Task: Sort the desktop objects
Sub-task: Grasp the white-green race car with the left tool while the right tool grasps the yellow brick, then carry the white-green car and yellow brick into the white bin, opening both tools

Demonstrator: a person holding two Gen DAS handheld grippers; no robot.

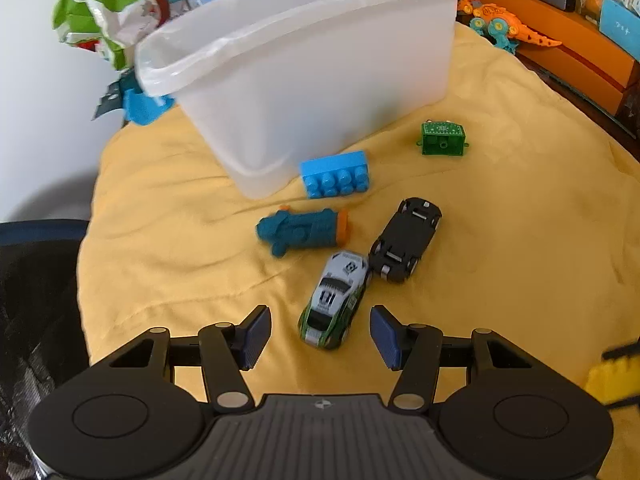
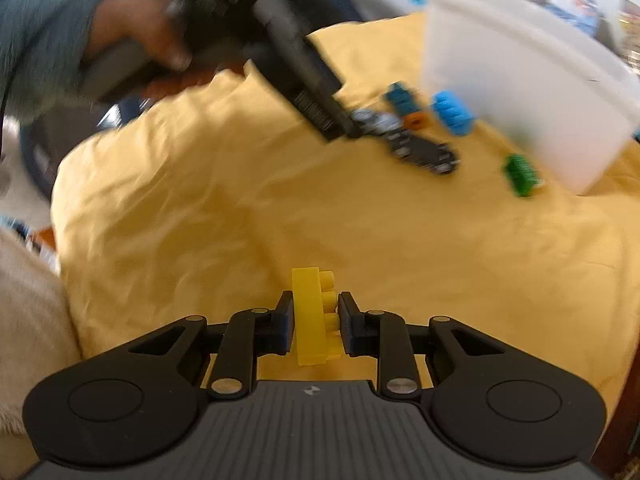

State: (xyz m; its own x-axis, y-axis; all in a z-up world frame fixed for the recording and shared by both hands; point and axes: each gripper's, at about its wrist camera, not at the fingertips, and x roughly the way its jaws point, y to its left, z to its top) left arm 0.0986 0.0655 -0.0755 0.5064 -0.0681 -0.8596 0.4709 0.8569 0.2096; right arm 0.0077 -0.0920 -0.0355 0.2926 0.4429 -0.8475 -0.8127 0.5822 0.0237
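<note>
My left gripper (image 1: 320, 330) is open just above the yellow cloth, with a white and green toy car (image 1: 334, 300) between its fingertips. Beyond it lie an upturned black toy car (image 1: 404, 240), a teal and orange toy (image 1: 304, 230), a blue brick (image 1: 336, 174) and a green block (image 1: 442, 139). A white bin (image 1: 304, 68) stands behind them. My right gripper (image 2: 314, 316) is shut on a yellow brick (image 2: 310, 316) held above the cloth. The right wrist view also shows the bin (image 2: 520, 76), the black car (image 2: 424, 152) and the green block (image 2: 520, 174), blurred.
The yellow cloth (image 1: 160, 220) covers the table. Green and white packaging (image 1: 104, 4) and a blue item (image 1: 146, 106) sit behind the bin. An orange shelf with a dinosaur toy (image 1: 504, 24) is at the far right. The person's hand and left gripper body (image 2: 296, 60) cross the right wrist view.
</note>
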